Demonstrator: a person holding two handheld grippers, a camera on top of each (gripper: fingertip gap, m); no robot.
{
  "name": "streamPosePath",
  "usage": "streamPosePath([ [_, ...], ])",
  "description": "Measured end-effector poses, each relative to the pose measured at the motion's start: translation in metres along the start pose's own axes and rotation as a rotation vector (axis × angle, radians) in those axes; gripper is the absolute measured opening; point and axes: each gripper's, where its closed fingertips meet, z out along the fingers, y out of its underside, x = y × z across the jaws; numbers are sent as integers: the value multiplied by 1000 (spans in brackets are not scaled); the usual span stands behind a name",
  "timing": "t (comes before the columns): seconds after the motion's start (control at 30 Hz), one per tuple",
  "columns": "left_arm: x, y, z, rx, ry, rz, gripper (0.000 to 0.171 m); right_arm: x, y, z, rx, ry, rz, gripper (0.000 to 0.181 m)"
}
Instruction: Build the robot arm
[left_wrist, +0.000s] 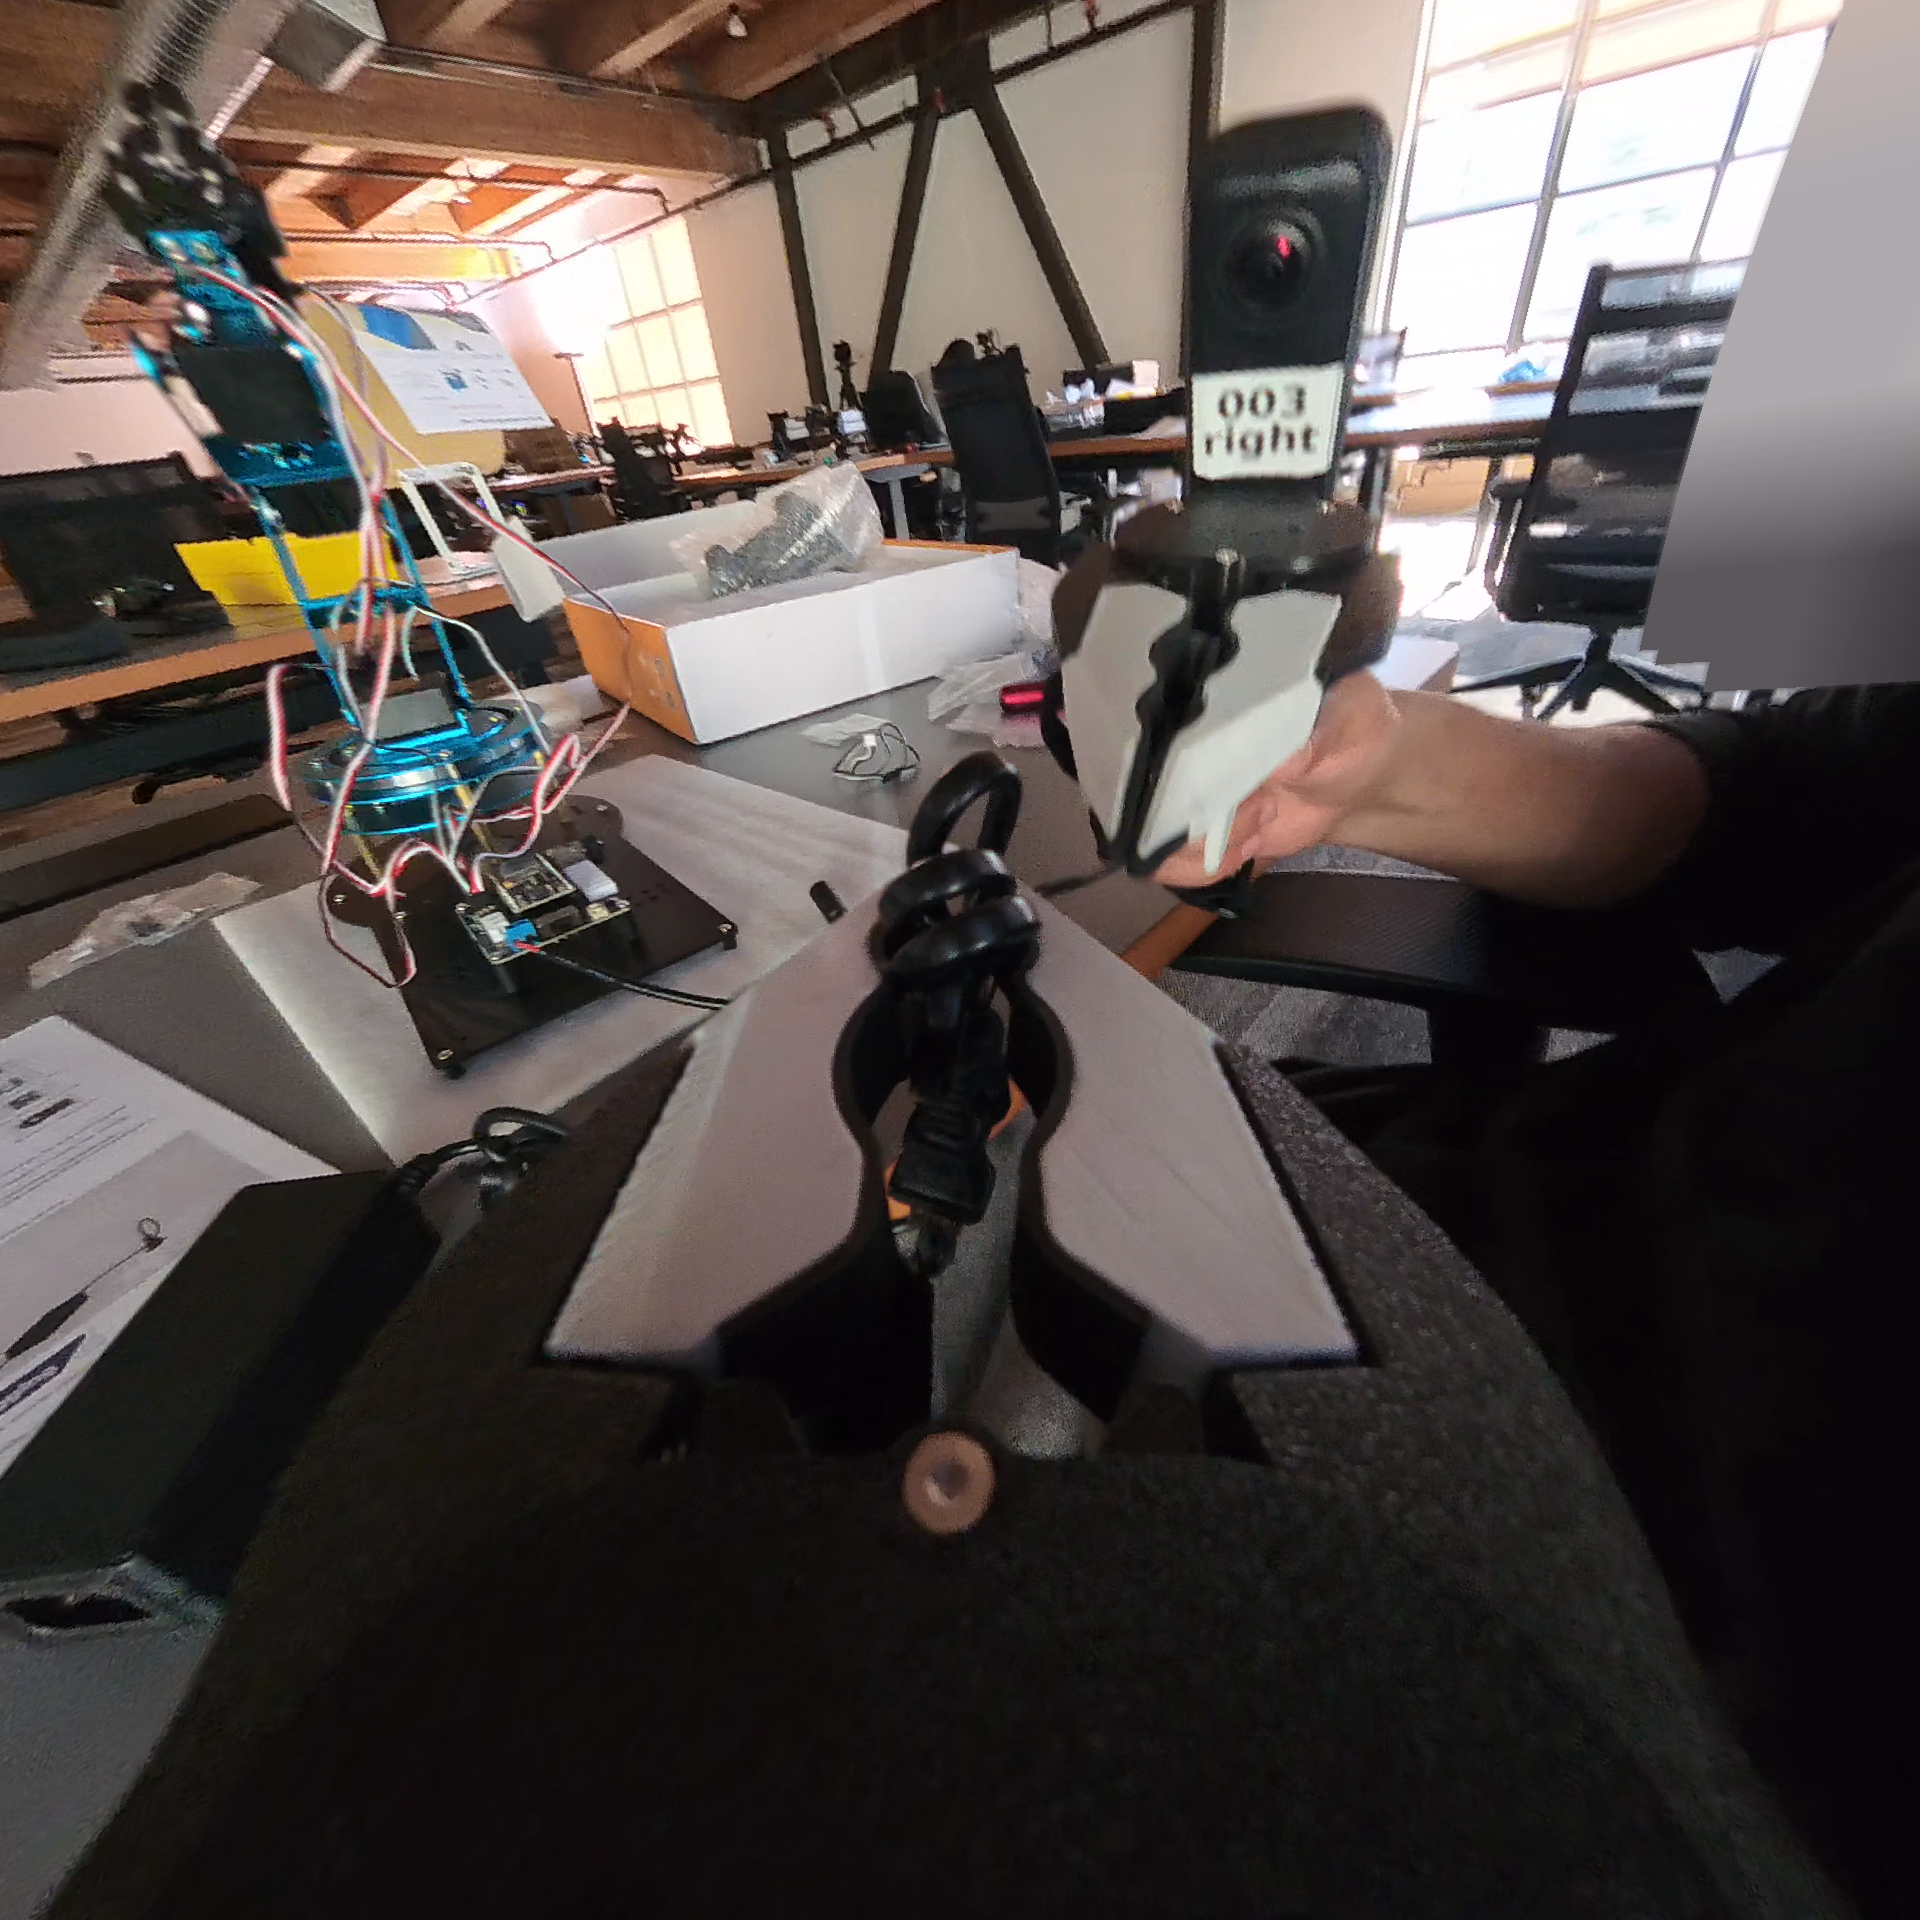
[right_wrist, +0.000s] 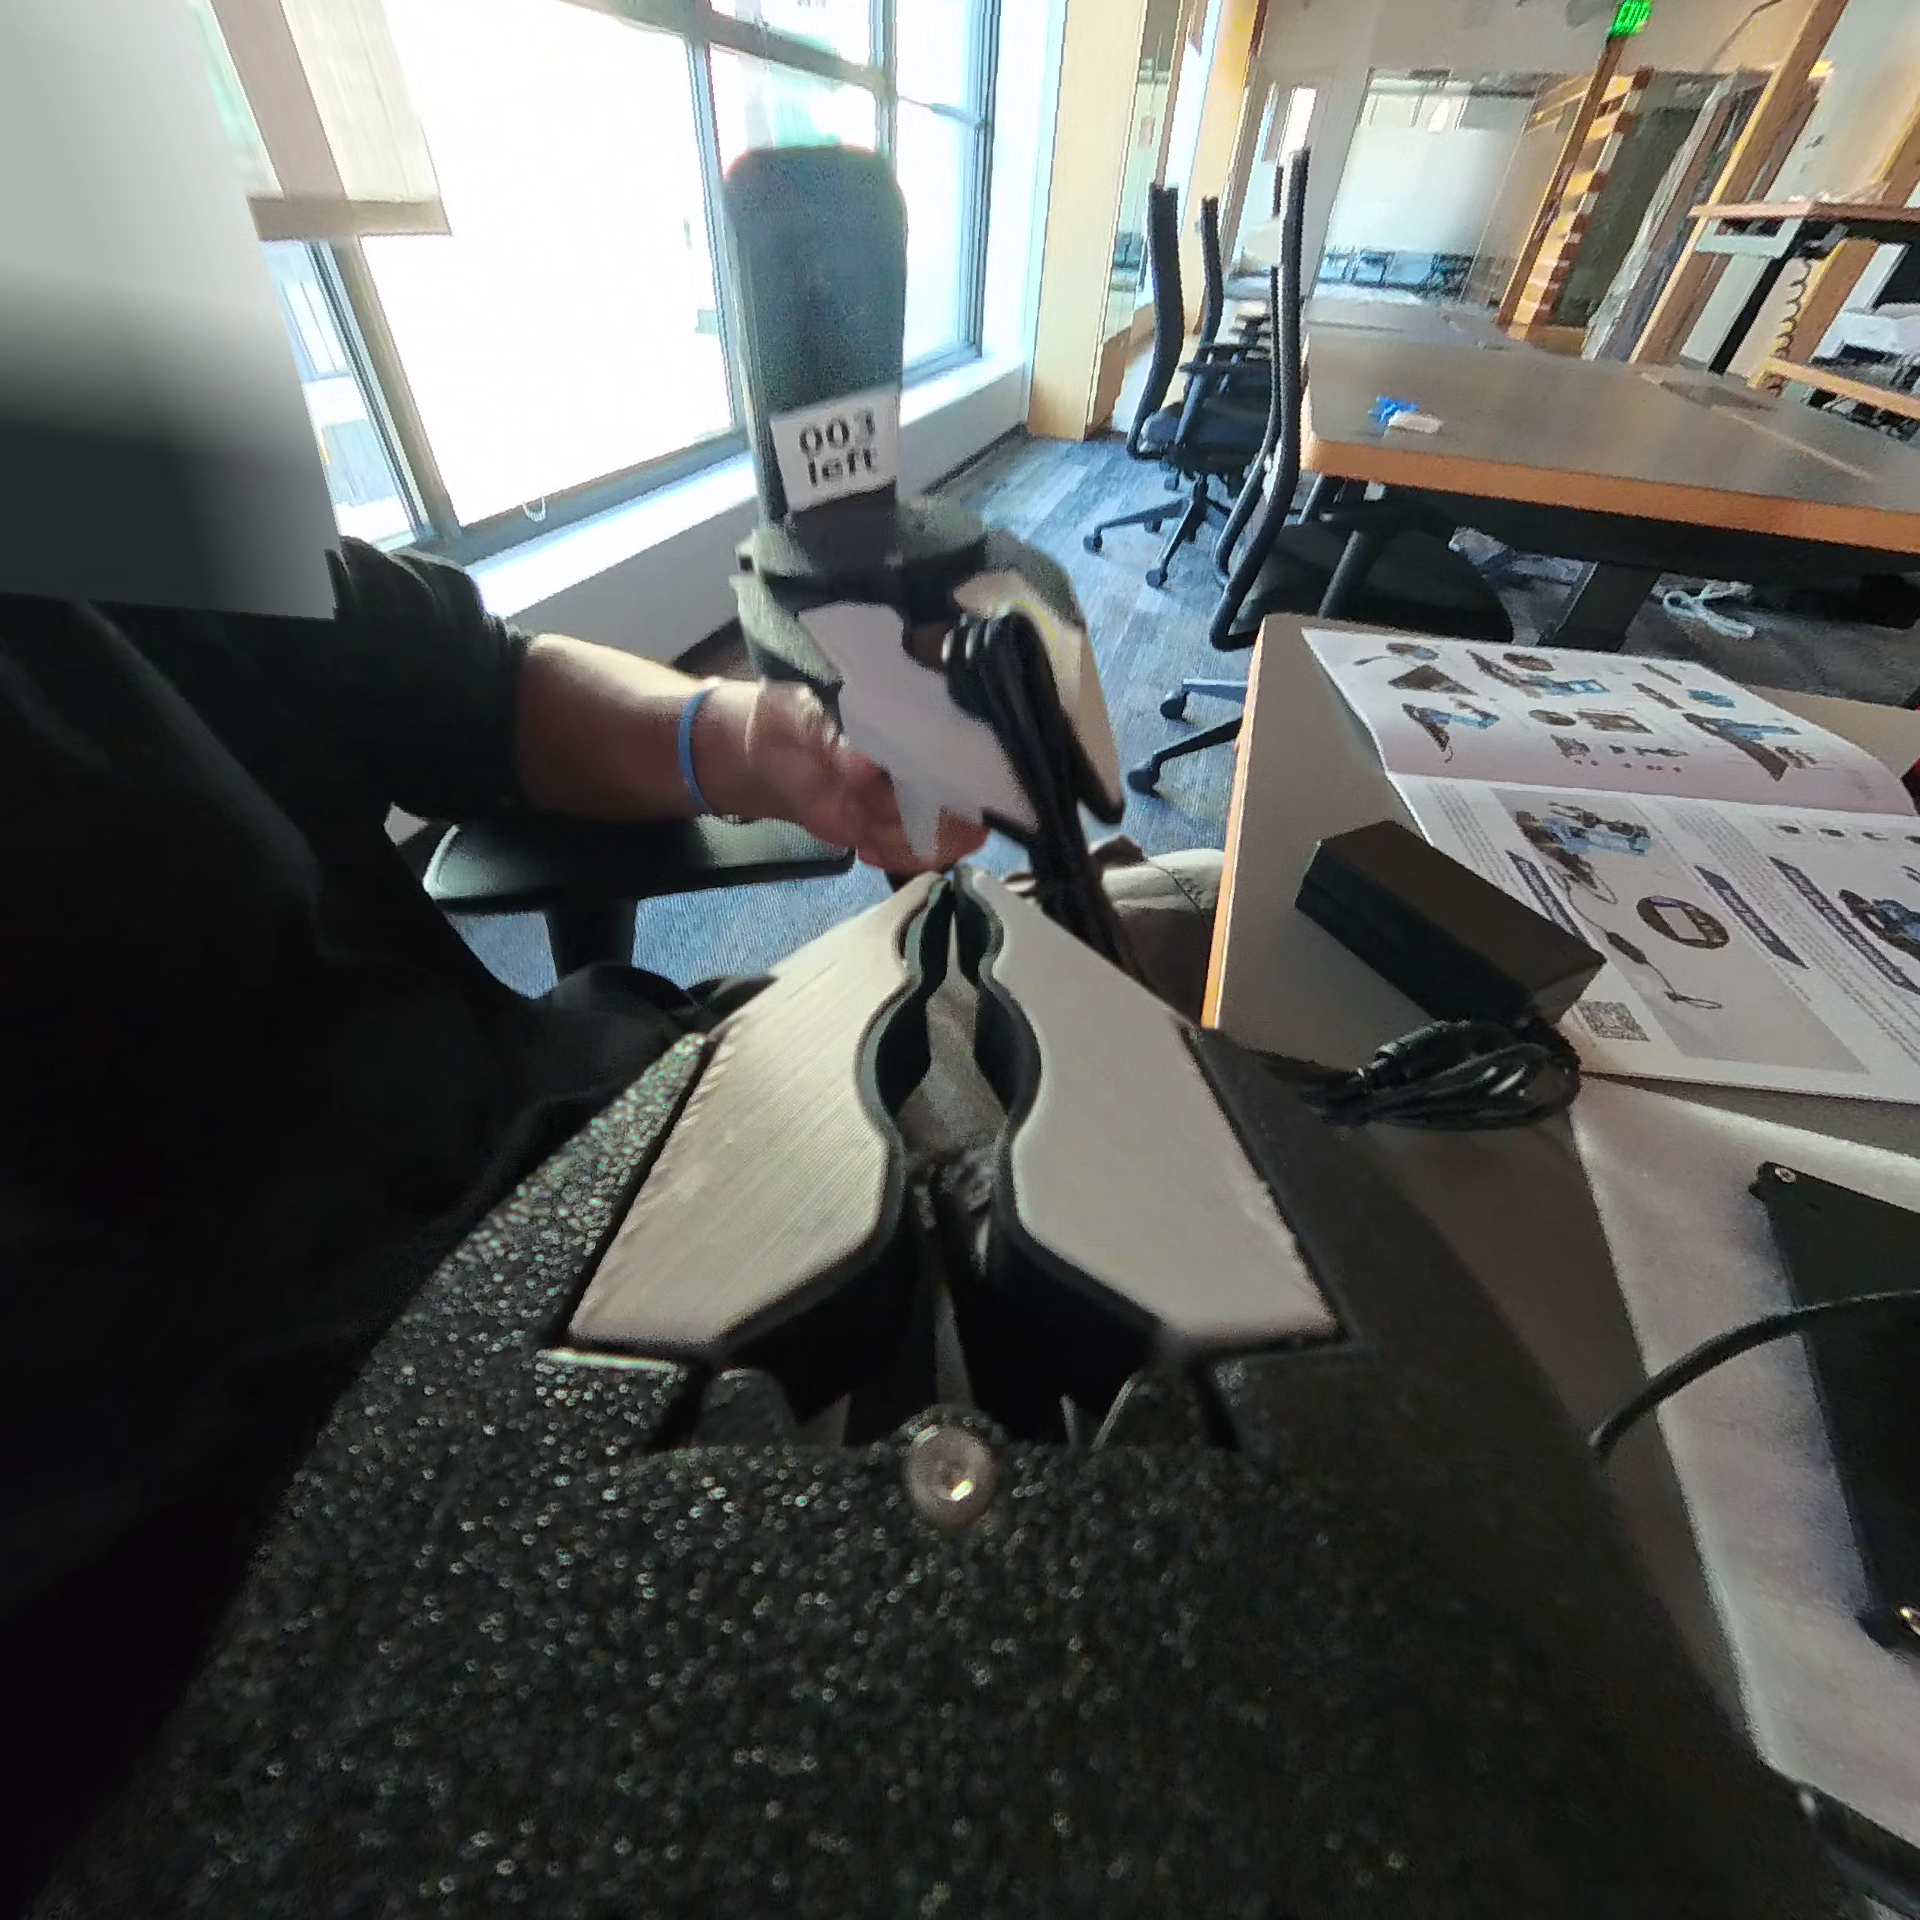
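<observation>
Cable (left_wrist: 951, 997): a bundled black power cord, pinched in the left gripper (left_wrist: 951, 914), plug end lying back between the fingers, coils poking out at 12 o'clock past the tips, held up off the table.
Left gripper: clamped on the cable, over the table edge.
Right gripper (right_wrist: 951, 883): fingers pressed together with nothing between them; in the left wrist view it sits at 1 o'clock, just beyond the coils, apart from them.
Risk, slip: my read is the grip catches only part of the bundle, so a loop could spring loose and the cord unravel.
Risk, snag: a swing toward 10 o'clock could catch the wires of the blue robot arm kit (left_wrist: 343, 582).
Table (left_wrist: 312, 997): grey top, orange edge; black power brick (right_wrist: 1444, 935) with its own coiled lead, printed instruction sheets (right_wrist: 1662, 831), white open box (left_wrist: 831, 634) at 11 o'clock.
Room: open office, big windows, timber beams, black chairs, long desks.
</observation>
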Motion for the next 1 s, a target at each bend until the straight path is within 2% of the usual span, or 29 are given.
streamPosePath([
  [0.2, -6, -8, -7, 63, 48, -147, 11, 27, 26, 1, -157, 167, -103, 0],
  [0.33, 7, -6, -3, 63, 141, -224, 11, 41, 21, -3, -141, 276, -134, 0],
  [0.47, 14, -1, 2, 58, 182, -247, 11, 39, 7, -4, -98, 344, -223, 0],
  [0.6, 16, 5, 6, 27, 148, -178, 11, 17, -12, -1, 10, 240, -191, 0],
  [0.7, 12, 9, 9, 14, 110, -167, 11, 1, -8, 4, -9, 138, -199, 0],
  [0.83, 0, 5, 6, 43, 78, -226, 11, -13, 16, 11, -136, 49, -246, 0],
  [1.0, -3, 2, 3, 62, 96, -301, 10, 5, 51, 17, -347, 164, -396, 0],
])
